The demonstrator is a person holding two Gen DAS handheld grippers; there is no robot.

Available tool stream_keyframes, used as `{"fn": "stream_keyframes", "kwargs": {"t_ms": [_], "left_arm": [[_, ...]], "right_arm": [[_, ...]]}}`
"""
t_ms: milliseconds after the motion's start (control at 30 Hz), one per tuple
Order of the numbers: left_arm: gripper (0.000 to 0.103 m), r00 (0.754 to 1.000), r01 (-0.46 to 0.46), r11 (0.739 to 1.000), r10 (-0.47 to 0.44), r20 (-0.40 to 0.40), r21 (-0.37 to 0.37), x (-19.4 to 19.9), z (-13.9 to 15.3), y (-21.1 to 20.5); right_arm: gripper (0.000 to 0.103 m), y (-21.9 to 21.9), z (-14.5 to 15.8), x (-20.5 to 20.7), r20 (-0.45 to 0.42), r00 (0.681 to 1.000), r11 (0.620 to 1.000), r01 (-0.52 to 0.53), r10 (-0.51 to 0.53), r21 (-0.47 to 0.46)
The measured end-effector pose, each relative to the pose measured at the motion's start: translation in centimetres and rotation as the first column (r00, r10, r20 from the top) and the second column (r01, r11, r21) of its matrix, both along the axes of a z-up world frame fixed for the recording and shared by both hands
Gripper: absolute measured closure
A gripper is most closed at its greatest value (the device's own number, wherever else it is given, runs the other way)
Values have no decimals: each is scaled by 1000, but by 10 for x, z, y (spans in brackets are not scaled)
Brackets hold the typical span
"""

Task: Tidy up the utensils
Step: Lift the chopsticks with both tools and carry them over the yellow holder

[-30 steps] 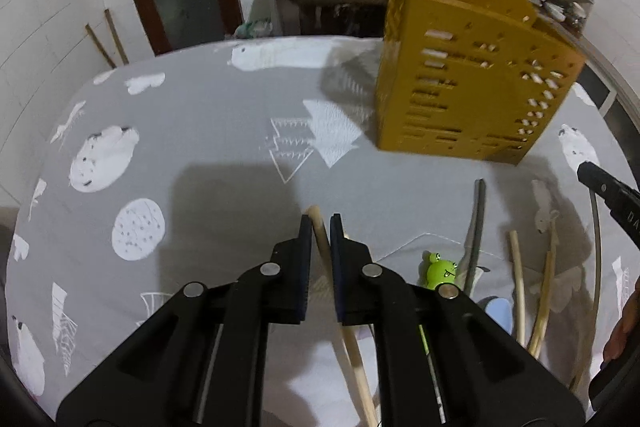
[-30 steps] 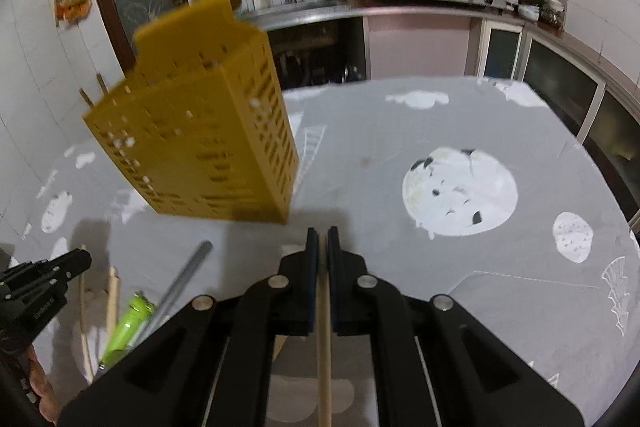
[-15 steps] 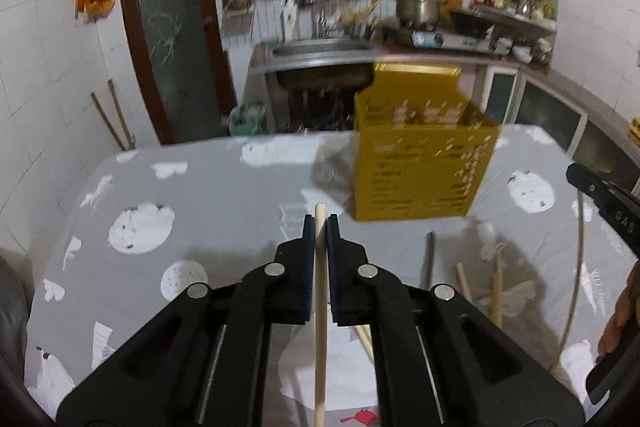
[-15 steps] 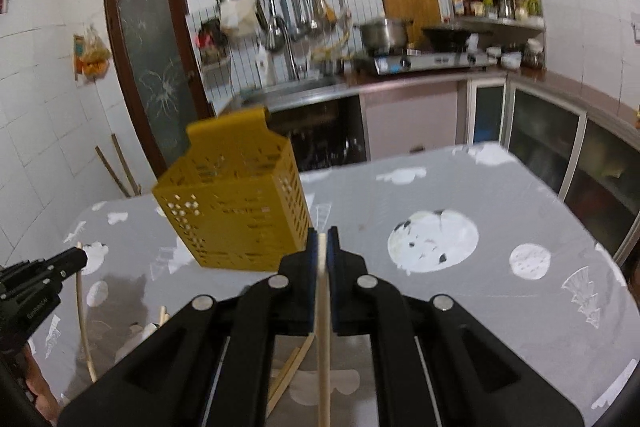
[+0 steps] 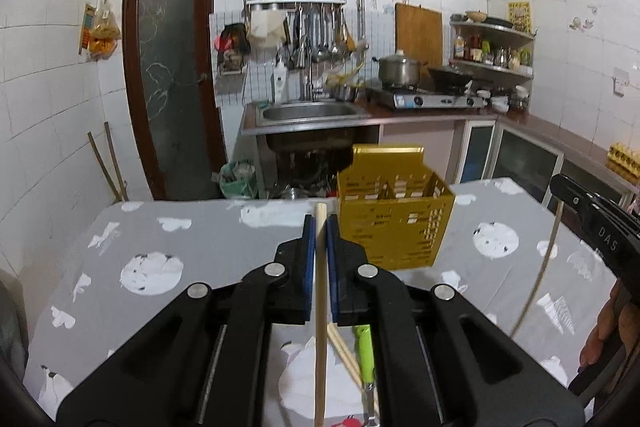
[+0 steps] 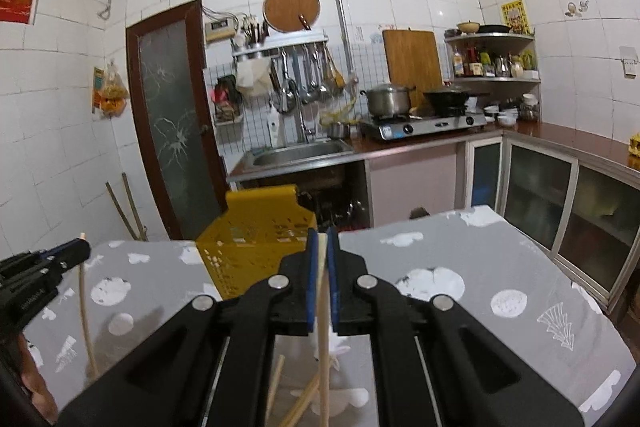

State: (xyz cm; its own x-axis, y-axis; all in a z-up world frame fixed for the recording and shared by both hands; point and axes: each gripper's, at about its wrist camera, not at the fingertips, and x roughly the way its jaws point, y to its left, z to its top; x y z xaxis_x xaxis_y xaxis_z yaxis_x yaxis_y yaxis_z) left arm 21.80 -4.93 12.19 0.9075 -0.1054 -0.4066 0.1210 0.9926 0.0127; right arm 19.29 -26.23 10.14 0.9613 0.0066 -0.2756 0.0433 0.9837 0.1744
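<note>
In the left wrist view, the left gripper (image 5: 320, 227) is clamped on a long pale wooden chopstick (image 5: 320, 327); its blue pads press the stick from both sides and the stick's tip stands just above them. Ahead of this gripper and a little to its right stands the yellow perforated plastic utensil holder (image 5: 394, 227) on the grey patterned tablecloth (image 5: 192, 247). Below the gripper some more wooden sticks (image 5: 344, 347) and a green-handled utensil (image 5: 365, 351) lie on the cloth. At the right edge the right gripper (image 5: 560, 187) shows, with a second thin wooden stick (image 5: 540, 275) hanging down from it.

In the right wrist view, the right gripper (image 6: 323, 239) is likewise closed on that second stick (image 6: 323, 339), which runs down between its fingers. The yellow holder (image 6: 256, 243) stands ahead and to the left of this gripper, partly hidden by it. Far to the left the left gripper (image 6: 82, 245) carries its chopstick (image 6: 85, 307).

I judge that the step in hand is the carrying: both sticks are lifted off the cloth and not yet in the holder. The next move calls for bringing each stick above an open compartment, turning it upright with the lower end first, and then releasing. The two grippers should approach one after the other, so that they do not collide over the holder.
</note>
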Motion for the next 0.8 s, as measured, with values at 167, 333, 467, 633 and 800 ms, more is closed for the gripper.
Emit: {"fn": "stream_keyframes", "kwargs": {"t_ms": [167,333,467,633,800], "left_arm": [[98,1000,27,999,-27,11,-43,16,19,-2],[98,997,59,994,-55,55,-87,42,52,-5],[98,992,91,986,-77,102,-139,66,87,-5],[98,979,128,981,-102,177,-147,95,121,-14],[98,966,134,980,-96,239,-145,125,141,-24]], "right_arm": [[98,5,25,8,42,999,1000,-3,3,-7],[98,11,49,24,74,997,1000,-1,2,-15],[98,12,76,42,100,995,1000,7,-5,-14],[98,8,105,74,111,994,1000,22,-22,1],[98,11,121,101,133,991,999,33,-30,-21]]}}
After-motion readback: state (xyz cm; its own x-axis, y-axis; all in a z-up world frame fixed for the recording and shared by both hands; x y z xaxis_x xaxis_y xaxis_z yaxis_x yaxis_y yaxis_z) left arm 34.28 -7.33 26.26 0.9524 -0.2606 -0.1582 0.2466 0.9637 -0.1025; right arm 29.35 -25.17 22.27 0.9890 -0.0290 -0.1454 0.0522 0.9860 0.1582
